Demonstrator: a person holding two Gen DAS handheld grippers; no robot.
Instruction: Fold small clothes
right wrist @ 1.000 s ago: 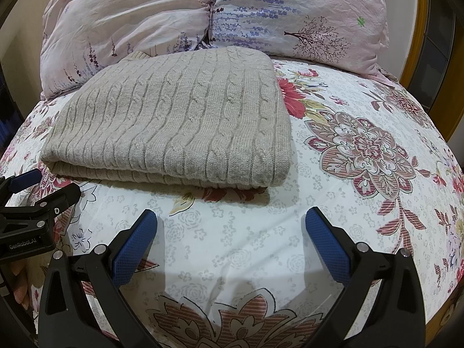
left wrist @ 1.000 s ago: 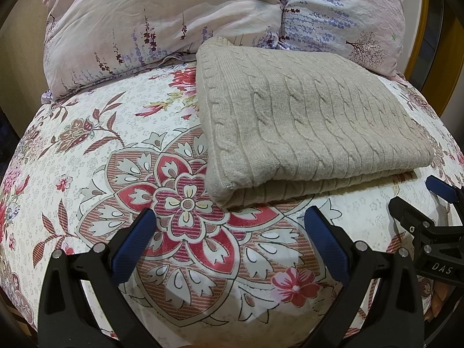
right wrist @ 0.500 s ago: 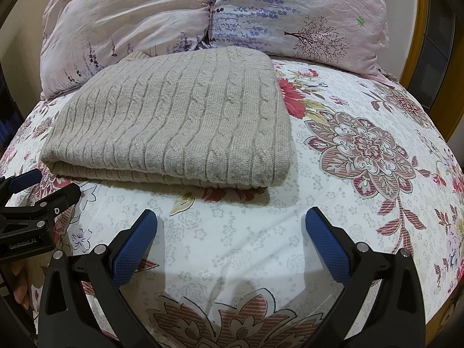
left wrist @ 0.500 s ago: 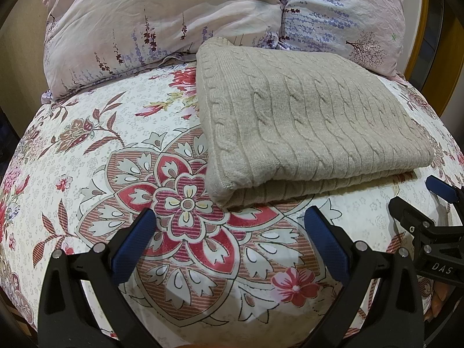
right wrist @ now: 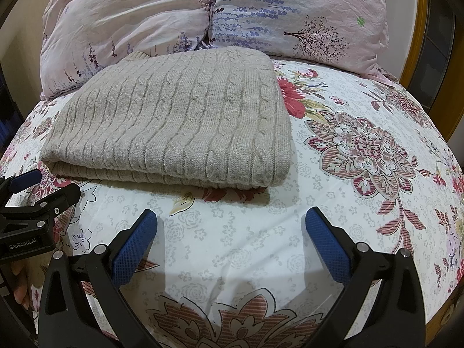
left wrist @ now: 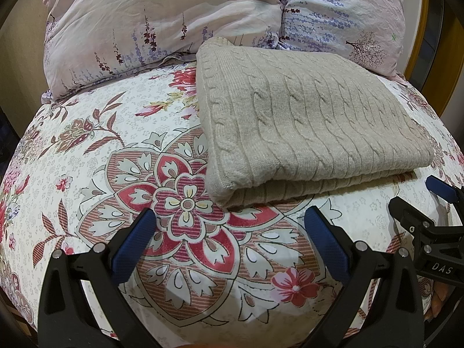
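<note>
The left claw (left wrist: 229,226) is released, its two blue-padded fingers (left wrist: 132,246) spread wide and holding nothing, hovering over the large red flower printed on the bedsheet (left wrist: 95,150). Just past its fingertips lies the near left corner of the folded sweater (left wrist: 304,127), apart from the pads. At the right edge of the left wrist view the right claw's black frame and one blue tip show, level with the sweater's near right corner.

The right claw (right wrist: 230,227) is likewise released, its blue pads (right wrist: 326,242) well apart and empty above a pale stretch of the sheet. Ahead of it and to its left sits the sweater (right wrist: 179,119): beige, cable-knit, folded into a thick rectangle with the layers stacked along the near edge. In the right wrist view the left claw's black body, lettered "GenRobot.AI", comes in at the left edge beside the sweater's near corner, with a person's fingertips just visible under it.

The sweater rests flat on the floral bed, its far edge touching two pale pink pillows (right wrist: 124,20) printed with lavender sprigs and small trees, which stand side by side at the head. A wooden frame (right wrist: 417,37) curves along the right side.
</note>
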